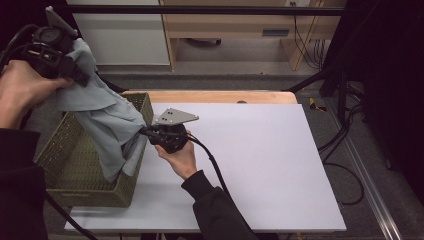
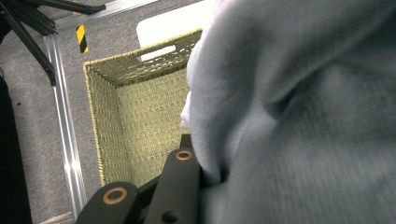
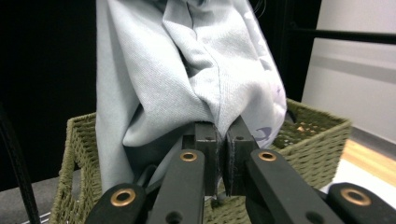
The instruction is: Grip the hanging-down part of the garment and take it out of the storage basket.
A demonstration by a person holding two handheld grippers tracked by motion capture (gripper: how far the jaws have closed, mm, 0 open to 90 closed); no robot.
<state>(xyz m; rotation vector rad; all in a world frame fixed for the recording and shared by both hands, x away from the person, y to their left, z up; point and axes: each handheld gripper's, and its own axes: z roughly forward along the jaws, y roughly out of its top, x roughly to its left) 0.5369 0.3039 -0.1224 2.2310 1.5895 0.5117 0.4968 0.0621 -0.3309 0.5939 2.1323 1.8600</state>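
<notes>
A light grey-blue cloth [image 1: 107, 125] hangs from high at the left down into an olive woven basket [image 1: 70, 160]. My left gripper [image 1: 75, 74] is raised above the basket's far end and is shut on the cloth's top; in the left gripper view the cloth [image 2: 299, 116] bulges over the gripper [image 2: 201, 158] and hides one jaw. My right gripper [image 1: 143, 132] comes in level from the right, beside the basket's rim. In the right gripper view it [image 3: 222, 135] is shut on a fold at the cloth's [image 3: 187, 70] side, above the basket [image 3: 317, 135].
The basket stands on the left part of a white table top [image 1: 250, 165], which has a wooden edge [image 1: 215, 96] at the back. A black bar [image 1: 200, 10] crosses overhead at the far side. Cables [image 1: 345, 165] lie on the floor to the right.
</notes>
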